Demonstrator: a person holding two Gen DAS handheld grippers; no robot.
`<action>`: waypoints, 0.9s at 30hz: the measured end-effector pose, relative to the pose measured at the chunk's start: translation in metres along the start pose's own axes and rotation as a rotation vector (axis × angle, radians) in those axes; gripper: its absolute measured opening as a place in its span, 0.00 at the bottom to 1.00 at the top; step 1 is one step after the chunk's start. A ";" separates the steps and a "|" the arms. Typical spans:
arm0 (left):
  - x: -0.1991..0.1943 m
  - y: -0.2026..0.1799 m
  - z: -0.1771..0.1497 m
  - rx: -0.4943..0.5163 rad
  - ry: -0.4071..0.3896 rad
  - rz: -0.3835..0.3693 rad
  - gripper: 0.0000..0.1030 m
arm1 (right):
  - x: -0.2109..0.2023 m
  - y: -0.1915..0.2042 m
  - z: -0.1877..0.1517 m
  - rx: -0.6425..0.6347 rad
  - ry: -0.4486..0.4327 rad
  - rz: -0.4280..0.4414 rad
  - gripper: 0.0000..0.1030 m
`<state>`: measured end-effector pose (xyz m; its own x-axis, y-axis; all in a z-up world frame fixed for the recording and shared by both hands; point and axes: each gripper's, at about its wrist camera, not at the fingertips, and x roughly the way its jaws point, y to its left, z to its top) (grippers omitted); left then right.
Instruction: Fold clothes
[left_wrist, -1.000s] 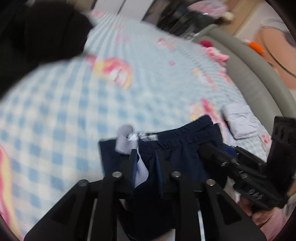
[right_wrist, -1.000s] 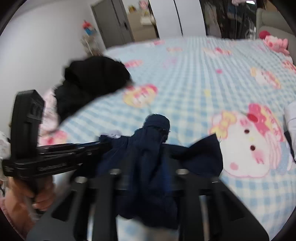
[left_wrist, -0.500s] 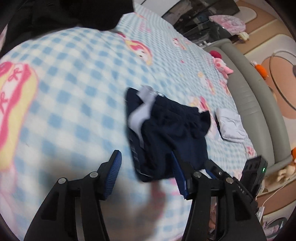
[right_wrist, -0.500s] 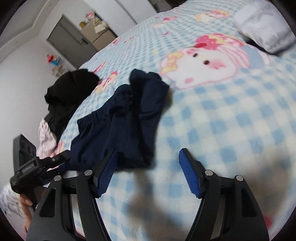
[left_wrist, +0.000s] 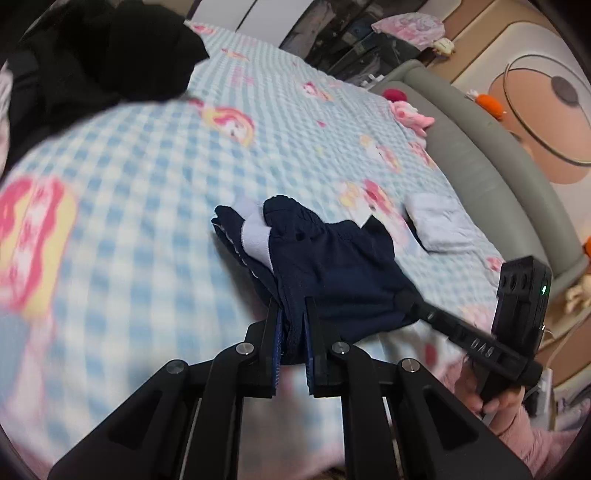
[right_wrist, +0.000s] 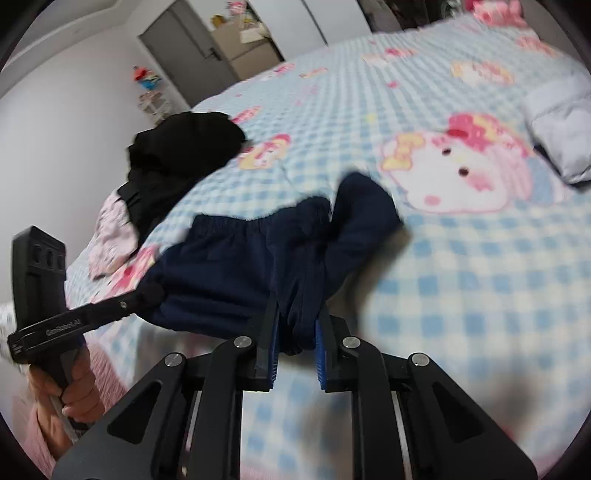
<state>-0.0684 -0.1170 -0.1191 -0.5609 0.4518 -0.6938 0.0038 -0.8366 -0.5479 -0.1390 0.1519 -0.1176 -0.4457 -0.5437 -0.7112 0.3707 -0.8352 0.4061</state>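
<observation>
left gripper: showing black linkage, silver screws, blue pads | right gripper: showing the same | sleeve: showing fuzzy pink

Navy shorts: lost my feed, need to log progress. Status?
Both claws closing, left claw and right claw each pinching fabric. Navy shorts bunched on the checked blanket. Nothing in the way.

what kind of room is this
Most likely a bedroom, perhaps a child's. The work surface is a bed with a blue checked cartoon-cat blanket and a grey padded bed frame; a pink plush toy lies at its edge, and a grey door stands beyond.
</observation>
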 end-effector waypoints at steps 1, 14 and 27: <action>0.001 0.003 -0.008 -0.016 0.027 0.006 0.11 | -0.004 -0.001 -0.007 0.003 0.012 0.007 0.14; -0.020 -0.024 -0.014 0.099 -0.161 0.120 0.38 | -0.032 0.001 -0.031 -0.043 -0.015 -0.071 0.47; 0.002 -0.022 -0.009 0.101 -0.148 0.257 0.53 | -0.016 0.001 -0.034 -0.108 0.056 -0.222 0.44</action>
<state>-0.0623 -0.0948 -0.1120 -0.6663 0.1777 -0.7242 0.0832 -0.9474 -0.3091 -0.1043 0.1626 -0.1252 -0.4809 -0.3395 -0.8084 0.3545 -0.9186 0.1749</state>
